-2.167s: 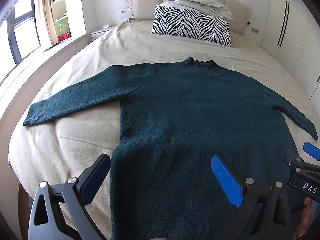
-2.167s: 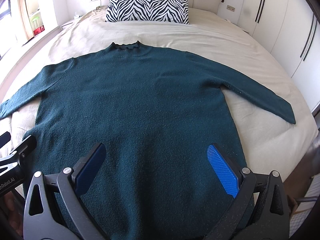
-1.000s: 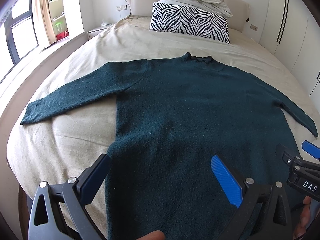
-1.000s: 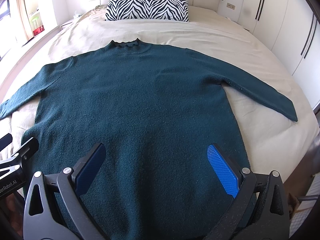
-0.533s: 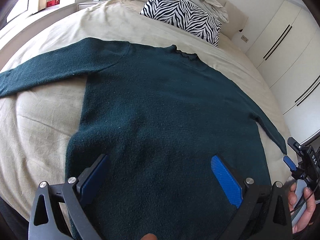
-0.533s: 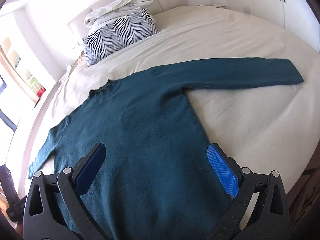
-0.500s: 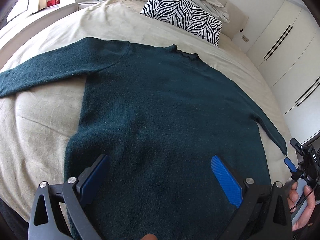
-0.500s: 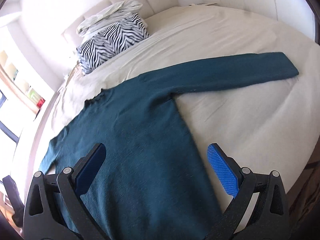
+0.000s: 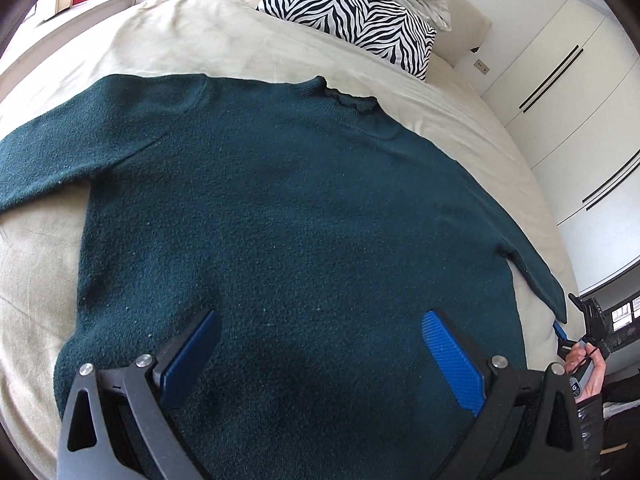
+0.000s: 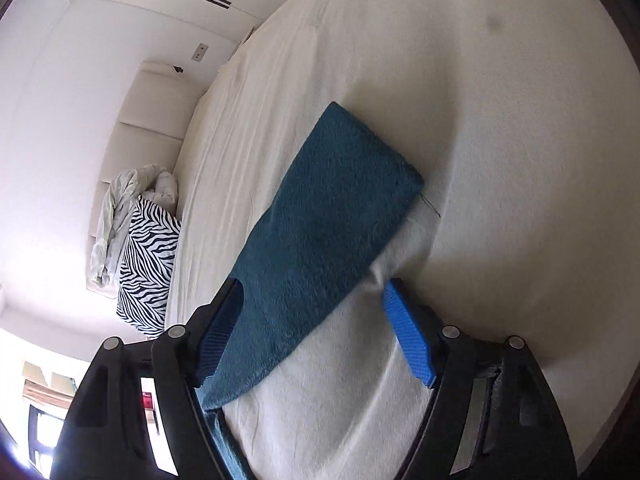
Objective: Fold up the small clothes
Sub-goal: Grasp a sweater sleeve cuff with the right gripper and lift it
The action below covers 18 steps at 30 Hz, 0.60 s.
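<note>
A dark teal sweater (image 9: 288, 216) lies flat and face down on the bed, collar toward the headboard, both sleeves spread out. My left gripper (image 9: 320, 344) is open and empty, hovering over the sweater's lower body. My right gripper (image 10: 312, 320) is open, tilted on its side, with the end of the sweater's right sleeve (image 10: 332, 216) lying between its blue pads (image 10: 404, 332). The right gripper also shows in the left wrist view (image 9: 576, 328) at the sleeve's cuff.
The bed has a beige sheet (image 9: 200, 32). A zebra-striped pillow (image 9: 352, 12) with a folded grey blanket on it sits at the headboard. White wardrobe doors (image 9: 568, 80) stand to the right. The bed's right edge is close to the sleeve cuff.
My right gripper has swung right and rolled onto its side, closing in on the right sleeve's end. My left gripper has moved forward over the sweater's body.
</note>
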Each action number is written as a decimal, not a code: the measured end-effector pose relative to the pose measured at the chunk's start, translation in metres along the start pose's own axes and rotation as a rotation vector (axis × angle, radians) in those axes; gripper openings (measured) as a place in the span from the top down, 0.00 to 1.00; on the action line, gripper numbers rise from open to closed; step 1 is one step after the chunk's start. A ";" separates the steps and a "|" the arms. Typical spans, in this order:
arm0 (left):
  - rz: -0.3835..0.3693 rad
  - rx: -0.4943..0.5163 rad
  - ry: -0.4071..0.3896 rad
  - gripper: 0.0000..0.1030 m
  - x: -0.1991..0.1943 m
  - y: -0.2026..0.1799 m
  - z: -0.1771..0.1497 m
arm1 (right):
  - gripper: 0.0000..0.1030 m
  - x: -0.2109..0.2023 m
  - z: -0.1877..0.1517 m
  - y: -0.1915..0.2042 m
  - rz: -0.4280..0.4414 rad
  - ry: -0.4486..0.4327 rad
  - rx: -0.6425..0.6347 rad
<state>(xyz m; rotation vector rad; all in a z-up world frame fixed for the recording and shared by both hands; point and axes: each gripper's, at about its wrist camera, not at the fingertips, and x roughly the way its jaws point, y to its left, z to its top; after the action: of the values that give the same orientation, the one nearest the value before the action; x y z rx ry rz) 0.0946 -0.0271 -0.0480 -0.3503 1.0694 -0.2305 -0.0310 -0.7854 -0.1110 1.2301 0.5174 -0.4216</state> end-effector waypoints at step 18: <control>-0.364 -0.208 0.029 0.02 0.030 0.021 0.026 | 0.92 0.082 -0.139 0.263 0.104 0.205 -0.790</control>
<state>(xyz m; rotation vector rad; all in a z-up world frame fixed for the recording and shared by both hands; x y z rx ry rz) 0.1319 -0.0136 -0.0695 -0.7321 1.0553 -0.4509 0.1641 -0.5798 0.0105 0.5295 0.7035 0.0179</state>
